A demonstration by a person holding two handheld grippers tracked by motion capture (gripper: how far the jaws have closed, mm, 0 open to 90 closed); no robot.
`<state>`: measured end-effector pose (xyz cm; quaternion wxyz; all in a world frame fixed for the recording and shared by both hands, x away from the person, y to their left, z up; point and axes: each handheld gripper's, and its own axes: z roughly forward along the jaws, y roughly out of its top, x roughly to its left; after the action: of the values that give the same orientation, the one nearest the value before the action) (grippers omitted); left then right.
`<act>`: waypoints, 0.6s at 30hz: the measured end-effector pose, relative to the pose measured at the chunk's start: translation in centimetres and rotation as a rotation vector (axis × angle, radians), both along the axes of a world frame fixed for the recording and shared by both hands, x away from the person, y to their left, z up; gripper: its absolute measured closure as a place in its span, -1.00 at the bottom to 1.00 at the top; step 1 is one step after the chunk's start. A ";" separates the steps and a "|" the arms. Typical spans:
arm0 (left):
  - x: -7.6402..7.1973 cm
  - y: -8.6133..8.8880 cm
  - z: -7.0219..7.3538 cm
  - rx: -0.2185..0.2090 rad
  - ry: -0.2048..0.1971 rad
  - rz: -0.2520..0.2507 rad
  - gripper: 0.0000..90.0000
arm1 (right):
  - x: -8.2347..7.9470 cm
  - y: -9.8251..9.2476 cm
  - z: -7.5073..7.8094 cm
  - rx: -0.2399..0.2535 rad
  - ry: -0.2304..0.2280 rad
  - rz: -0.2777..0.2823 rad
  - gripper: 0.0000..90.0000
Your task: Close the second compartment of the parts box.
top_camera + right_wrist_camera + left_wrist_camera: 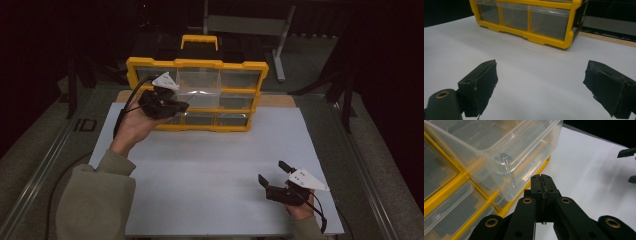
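Drawer (499,152) of clear plastic, pulled partway out of yellow organizer (197,64) at far edge of white table (210,165). Left gripper (172,106) at organizer's front left, jaws pressed fully together just below and beside drawer's front corner, nothing between them; whether they touch it, can't tell. Right gripper (273,172) near table's front right, well apart from organizer, jaws spread wide, empty.

drawer (506,157): clear plastic, pulled out of its slot, seen empty | organizer (197,95): yellow frame, clear drawers in rows, stood upright at the far side of the white board
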<state>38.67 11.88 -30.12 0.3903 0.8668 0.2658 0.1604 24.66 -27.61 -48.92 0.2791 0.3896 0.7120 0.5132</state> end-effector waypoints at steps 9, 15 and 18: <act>-0.1 -0.9 -0.4 0.006 -0.030 0.013 0.99 | 0.0 0.0 0.0 0.002 0.003 0.000 -0.76; 0.0 -1.4 -0.7 -0.006 -0.034 0.021 0.99 | 0.0 0.0 0.0 0.002 0.001 0.000 -0.76; 0.1 -1.6 -0.7 -0.016 -0.037 0.024 1.00 | 0.0 0.0 0.0 0.002 0.002 0.000 -0.76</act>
<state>38.81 10.26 -30.84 0.3999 0.8574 0.2700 0.1791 24.69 -27.62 -48.95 0.2781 0.3904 0.7118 0.5135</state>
